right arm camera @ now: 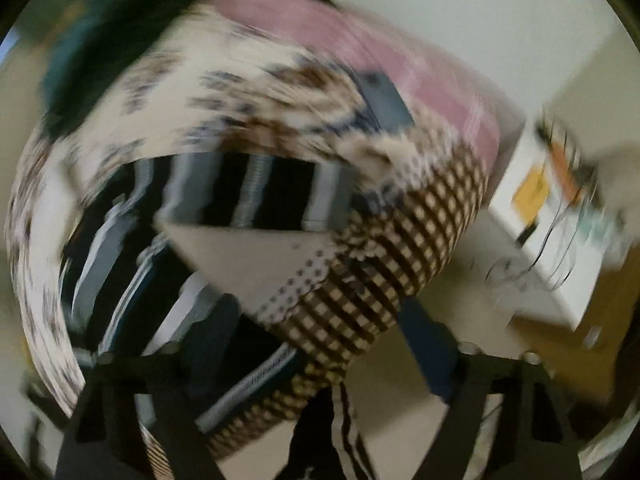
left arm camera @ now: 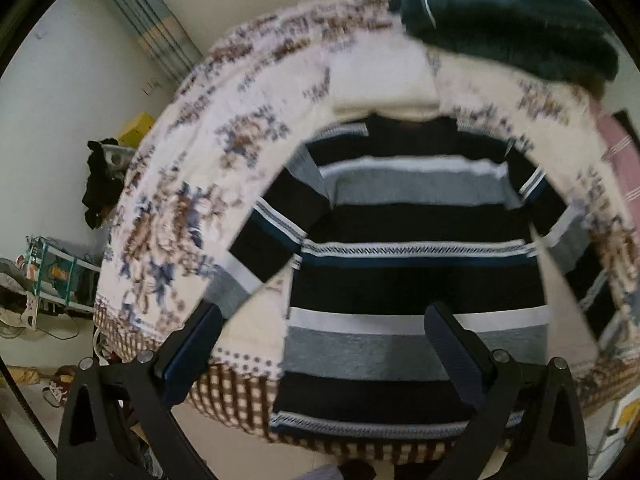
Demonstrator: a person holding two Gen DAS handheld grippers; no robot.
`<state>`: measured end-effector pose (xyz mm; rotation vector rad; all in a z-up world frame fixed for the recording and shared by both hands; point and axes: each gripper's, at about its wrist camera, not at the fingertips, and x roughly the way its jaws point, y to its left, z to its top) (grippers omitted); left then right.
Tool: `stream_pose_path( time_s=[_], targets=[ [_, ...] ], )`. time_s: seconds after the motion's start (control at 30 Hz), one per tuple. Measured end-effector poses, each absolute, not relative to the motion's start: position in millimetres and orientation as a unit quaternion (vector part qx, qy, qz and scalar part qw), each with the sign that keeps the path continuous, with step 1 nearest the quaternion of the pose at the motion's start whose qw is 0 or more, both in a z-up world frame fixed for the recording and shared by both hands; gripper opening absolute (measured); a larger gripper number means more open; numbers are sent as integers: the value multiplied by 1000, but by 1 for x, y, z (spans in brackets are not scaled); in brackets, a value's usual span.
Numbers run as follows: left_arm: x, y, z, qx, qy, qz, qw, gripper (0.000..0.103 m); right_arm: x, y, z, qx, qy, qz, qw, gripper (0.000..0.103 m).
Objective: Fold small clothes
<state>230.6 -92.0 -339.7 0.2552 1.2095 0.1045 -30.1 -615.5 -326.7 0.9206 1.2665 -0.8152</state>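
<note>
A striped sweater [left arm camera: 416, 276] in black, grey, white and blue lies flat on the bed, collar at the far side, both sleeves spread outward. My left gripper [left arm camera: 326, 342] hovers open above its lower left part. One finger [left arm camera: 200, 344] is over the bed's edge and the other finger [left arm camera: 452, 352] is over the hem area, with nothing held. The right wrist view is blurred. There the sweater [right arm camera: 120, 264] shows with a sleeve [right arm camera: 240, 196] stretched across the blanket. My right gripper [right arm camera: 320, 340] is open above the bed's checked corner, with nothing between its fingers.
A floral blanket [left arm camera: 180, 200] with a checked border [right arm camera: 400, 240] covers the bed. A dark teal garment [left arm camera: 512, 16] and a pink cloth [right arm camera: 360, 48] lie at the far side. A white cabinet [right arm camera: 532, 272] with cables stands beside the bed. Floor clutter [left arm camera: 52, 276] is at the left.
</note>
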Motion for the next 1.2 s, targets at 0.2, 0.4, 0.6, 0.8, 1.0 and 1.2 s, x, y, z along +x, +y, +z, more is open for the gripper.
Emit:
stream_pose_path(
  time_s=[0.2, 0.4, 0.6, 0.8, 1.0, 1.2],
  targets=[
    [270, -107, -443, 135, 608, 68, 779, 103, -14, -698, -480, 499, 516, -366, 593, 79],
    [290, -114, -510, 139, 636, 76, 755, 103, 24, -714, -569, 555, 501, -332, 575, 79],
    [299, -130, -531, 144, 642, 65, 750, 103, 42, -716, -538, 528, 478, -328, 621, 10],
    [307, -140, -526, 124, 638, 49, 758, 103, 62, -762, -509, 504, 462, -342, 645, 10],
    [315, -121, -530, 103, 640, 64, 759, 103, 115, -750, -463, 488, 466, -276, 685, 10],
    [319, -57, -524, 74, 637, 115, 759, 103, 221, -625, -398, 398, 505, -156, 750, 10]
  ],
)
